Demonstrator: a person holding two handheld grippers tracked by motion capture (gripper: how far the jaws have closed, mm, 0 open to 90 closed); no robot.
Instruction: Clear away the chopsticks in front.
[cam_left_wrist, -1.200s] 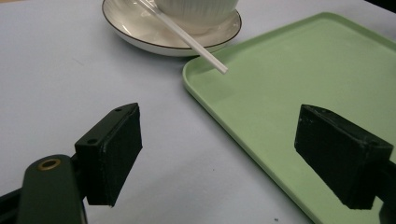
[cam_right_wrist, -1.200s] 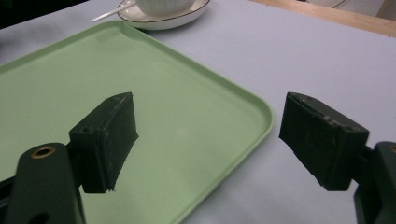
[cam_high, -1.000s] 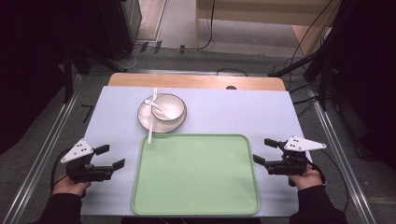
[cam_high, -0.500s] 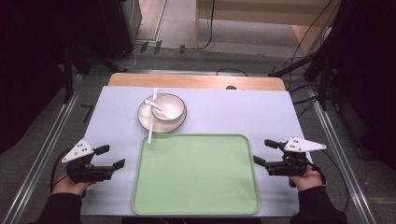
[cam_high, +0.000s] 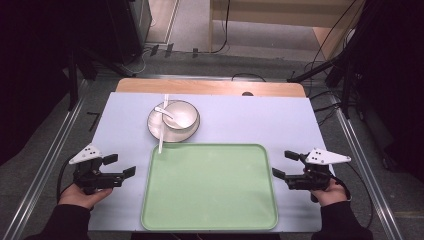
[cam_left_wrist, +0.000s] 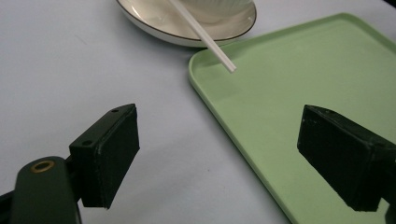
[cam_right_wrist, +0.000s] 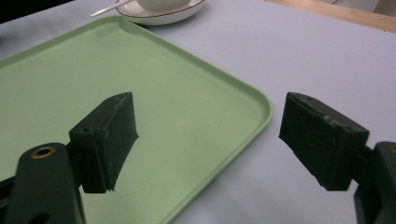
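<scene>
Left gripper (cam_high: 119, 165): jaws apart, holding nothing, at 9 o'clock of the tray (cam_high: 210, 220).
Right gripper (cam_high: 283, 164): jaws apart, holding nothing, at 3 o'clock.
Plate (cam_high: 154, 125): at 11 o'clock, touching the tray's rim.

**A recording lab, not a kitchen**

We see a staged work table (cam_high: 260, 120) with a pale lilac cover, framed by metal rails (cam_high: 45, 150) on both sides. Around it we find dark curtains, black stands (cam_high: 320, 67) and loose cables (cam_high: 225, 30) trailing over a grey floor. Behind the table we make out a plain wooden bench (cam_high: 270, 12). All this points to a test setup.
</scene>
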